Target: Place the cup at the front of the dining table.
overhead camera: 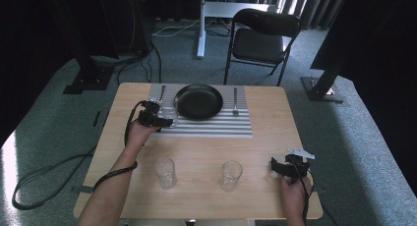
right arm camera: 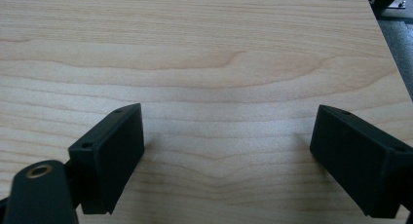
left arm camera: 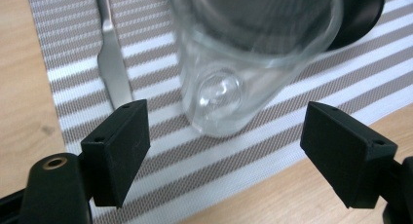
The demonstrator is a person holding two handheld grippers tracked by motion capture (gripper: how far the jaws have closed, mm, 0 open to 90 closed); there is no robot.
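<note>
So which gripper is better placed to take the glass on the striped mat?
Left. The left gripper faces the glass, jaws open just short of it; the right gripper sits over bare table.

Clear drinking glass (left arm camera: 243,63) at 12 o'clock of left hand-held gripper (left arm camera: 224,151), black round plate (overhead camera: 199,101) crowding its 2 o'clock, silver knife (left arm camera: 113,63) at 10. Right hand-held gripper (right arm camera: 226,156): bare wooden counter (right arm camera: 219,63) ahead.

Between the two black jaws of the left gripper (left arm camera: 224,151), a little ahead of them, a clear glass (left arm camera: 243,63) stands on the striped placemat (left arm camera: 292,112), and neither jaw touches it. The jaws are apart, with a free gap on each side of the glass. Ahead of the left jaw lies a knife (left arm camera: 113,63) on the placemat, and behind the glass, toward the right jaw's side, is the edge of a black plate (left arm camera: 360,14).
</note>
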